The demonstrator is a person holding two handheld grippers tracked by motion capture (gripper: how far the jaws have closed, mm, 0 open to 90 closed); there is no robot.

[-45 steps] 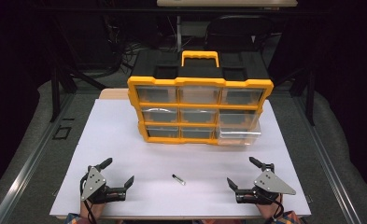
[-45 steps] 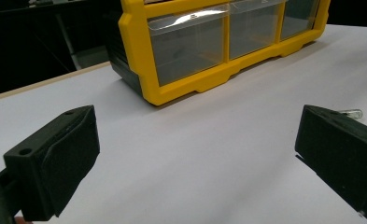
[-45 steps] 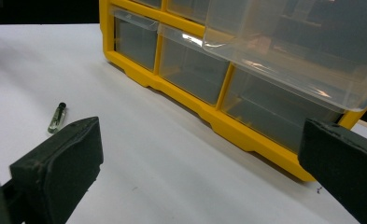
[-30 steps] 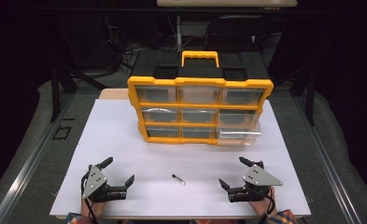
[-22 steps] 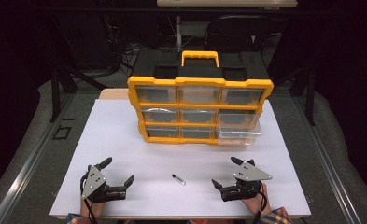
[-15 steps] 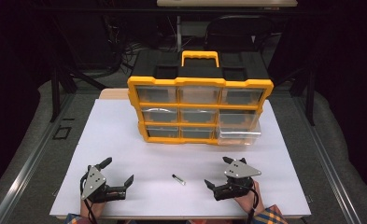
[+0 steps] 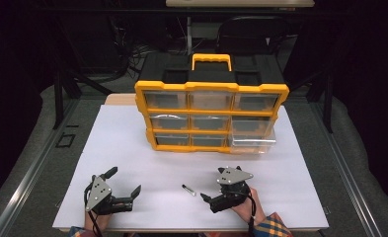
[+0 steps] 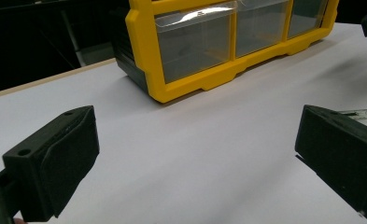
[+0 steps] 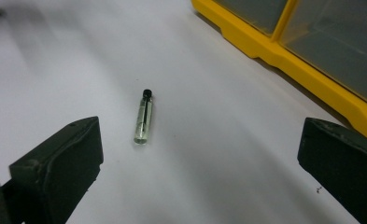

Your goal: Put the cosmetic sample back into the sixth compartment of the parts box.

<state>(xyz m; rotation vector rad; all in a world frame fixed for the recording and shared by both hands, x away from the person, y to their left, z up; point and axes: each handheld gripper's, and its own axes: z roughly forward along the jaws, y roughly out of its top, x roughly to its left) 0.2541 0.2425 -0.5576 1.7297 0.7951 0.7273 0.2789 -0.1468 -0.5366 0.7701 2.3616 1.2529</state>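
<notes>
One vial loose, both grippers empty

One small glass vial [image 9: 144, 117] with a black cap lies flat on the white tabletop [image 7: 132, 148], in front of the yellow drawer cabinet [image 7: 211, 116]. Right gripper [image 7: 207, 200] points at it, fingers wide apart, likely lining up a grasp. Left gripper [image 7: 124, 183] rests aside, fingers wide apart. One bottom drawer [image 7: 253, 139] stands pulled out, probably its destination.

Bare white sheet [image 7: 147, 163] lies open before the yellow organizer [image 7: 211, 116], which blocks farther reach.
</notes>
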